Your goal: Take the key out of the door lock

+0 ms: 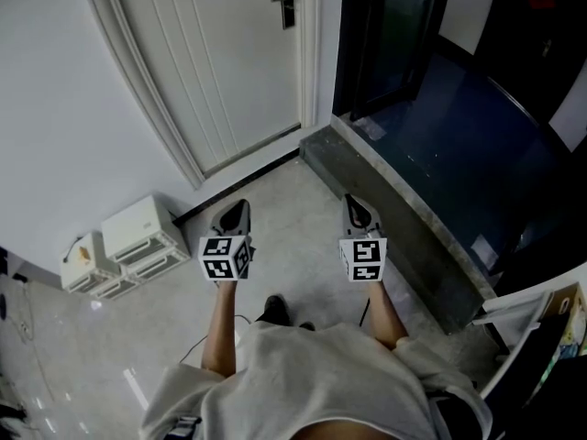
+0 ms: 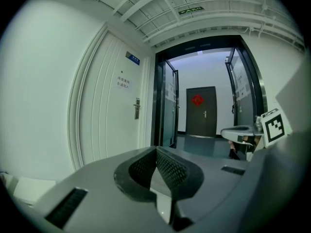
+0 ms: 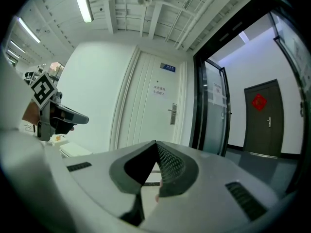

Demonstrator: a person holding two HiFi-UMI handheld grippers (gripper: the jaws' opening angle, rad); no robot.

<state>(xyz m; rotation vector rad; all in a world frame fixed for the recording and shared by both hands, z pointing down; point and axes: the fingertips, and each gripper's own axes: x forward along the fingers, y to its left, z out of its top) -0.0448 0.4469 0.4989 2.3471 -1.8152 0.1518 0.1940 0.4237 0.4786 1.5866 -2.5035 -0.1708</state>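
You held left gripper (image 1: 240,207) and right gripper (image 1: 355,205) at lower centre, both jaws closed on nothing, well apart from the door lock (image 1: 287,1) at top centre, its key too small to discern.

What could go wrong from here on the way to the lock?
The left gripper and right gripper are both shut and empty, far from the dark lever-handle lock on the white panelled door; arriving shut, they might bump it rather than grasp.
No key can be made out, so aim is uncertain.
The raised grey stone threshold alongside could catch a foot.
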